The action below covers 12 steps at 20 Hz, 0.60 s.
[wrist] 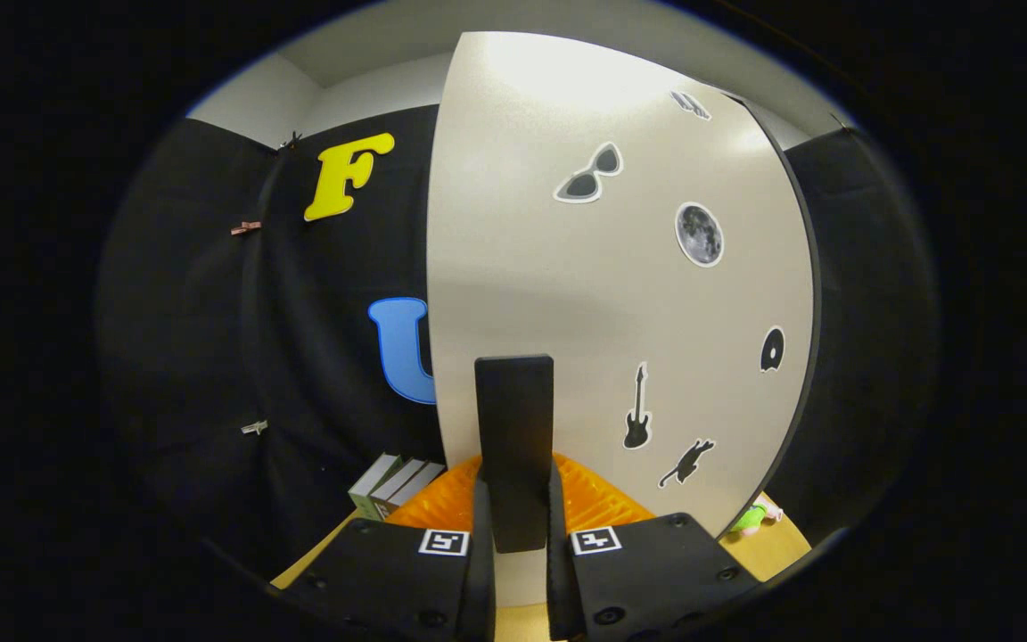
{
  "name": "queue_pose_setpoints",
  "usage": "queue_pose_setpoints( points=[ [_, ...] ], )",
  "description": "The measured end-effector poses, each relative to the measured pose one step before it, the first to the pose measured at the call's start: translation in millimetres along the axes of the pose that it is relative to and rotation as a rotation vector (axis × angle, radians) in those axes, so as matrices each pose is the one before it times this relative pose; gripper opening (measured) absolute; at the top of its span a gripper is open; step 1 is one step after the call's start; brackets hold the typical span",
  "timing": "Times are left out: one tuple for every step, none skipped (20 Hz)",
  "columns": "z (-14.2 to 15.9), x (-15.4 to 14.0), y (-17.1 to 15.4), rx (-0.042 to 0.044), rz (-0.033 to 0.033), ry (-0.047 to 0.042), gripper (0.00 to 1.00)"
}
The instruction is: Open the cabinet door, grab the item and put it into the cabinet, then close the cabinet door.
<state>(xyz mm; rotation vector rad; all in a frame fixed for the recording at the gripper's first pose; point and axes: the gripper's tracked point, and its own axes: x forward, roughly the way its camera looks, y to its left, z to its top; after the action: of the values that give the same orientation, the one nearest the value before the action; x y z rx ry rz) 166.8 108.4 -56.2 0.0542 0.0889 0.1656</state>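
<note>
Black cloth walls surround the tabletop (781, 544). Pale cabinet door (603, 294) with stickers stands directly ahead, and the gripper (514, 508) has its fingers clenched on the door's dark upright handle (514, 446). I judge the door step is in hand; next, swing it steadily. Green item (750, 517) lies at 4 o'clock beyond the door.

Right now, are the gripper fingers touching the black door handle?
Touching. The gripper view shows both fingers pressed against the sides of the door handle, no gap visible.
</note>
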Motion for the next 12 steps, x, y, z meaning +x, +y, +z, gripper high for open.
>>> queue_pose_setpoints(
  points=[
    [0.83, -4.57, -0.95, -0.00094, 0.00835, 0.00315, 0.26],
    [0.23, -5.7, -0.26, -0.00535, 0.00804, 0.00184, 0.26],
    [0.28, -6.59, -1.29, -0.00347, 0.00539, -0.00107, 0.26],
    [-0.39, -7.54, -2.31, -0.00458, 0.00523, -0.0015, 0.27],
    [-0.01, -7.1, -2.62, -0.00271, 0.00532, -0.00262, 0.27],
    [-0.11, -6.9, -2.97, 0.00256, 0.00508, 0.00098, 0.27],
    [0.15, -6.62, -2.71, 0.00483, 0.00584, 0.00262, 0.27],
    [-0.61, -5.58, -3.34, 0.00368, 0.00757, 0.00372, 0.26],
    [-0.85, -4.91, -4.18, -0.0008, 0.00744, 0.00503, 0.26],
    [-1.22, -3.74, -5.81, -0.0001, 0.00567, 0.0037, 0.26],
    [0.81, -5.05, -4.57, 0.00416, 0.0025, -0.00103, 0.26],
    [-0.51, -5.31, -3.27, 0.00323, 0.00153, 0.00055, 0.26]
  ],
)
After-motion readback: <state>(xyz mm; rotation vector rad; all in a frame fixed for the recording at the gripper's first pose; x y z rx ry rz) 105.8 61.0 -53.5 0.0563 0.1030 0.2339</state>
